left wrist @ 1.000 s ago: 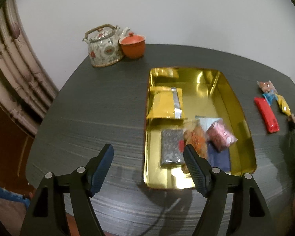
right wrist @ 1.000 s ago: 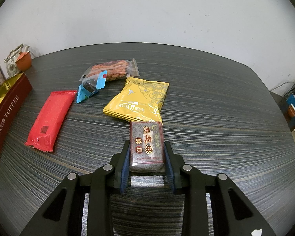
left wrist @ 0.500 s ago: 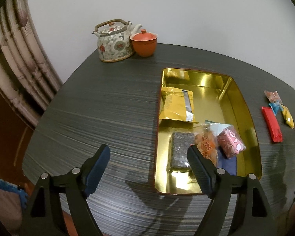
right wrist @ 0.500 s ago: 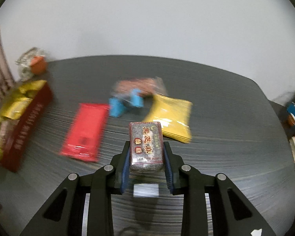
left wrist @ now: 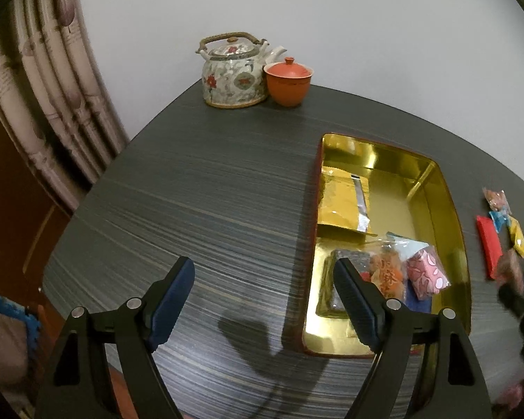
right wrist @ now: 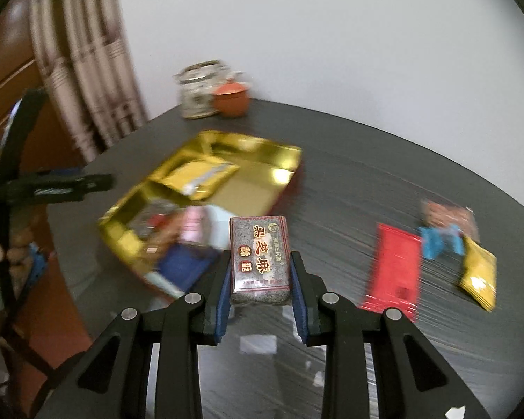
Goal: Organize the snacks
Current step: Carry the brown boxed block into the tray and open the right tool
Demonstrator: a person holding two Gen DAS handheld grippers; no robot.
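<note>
Right wrist view: right gripper [right wrist: 260,276] clamps a sesame candy bar [right wrist: 259,260] above the tabletop's [right wrist: 366,174] near edge; left gripper [left wrist: 263,279] gapes, empty.

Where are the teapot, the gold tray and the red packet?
teapot [left wrist: 231,78], left wrist view, on its flowered belly.
gold tray [left wrist: 394,206], left wrist view, on its bare floor.
red packet [right wrist: 394,269], right wrist view, on its middle.

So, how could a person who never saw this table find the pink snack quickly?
Find the gold tray on the dark table, right of the flowered teapot. At the tray's near end lies a cluster of packets; the pink snack is the rightmost there. Only it is pink with pale oval spots.
</note>
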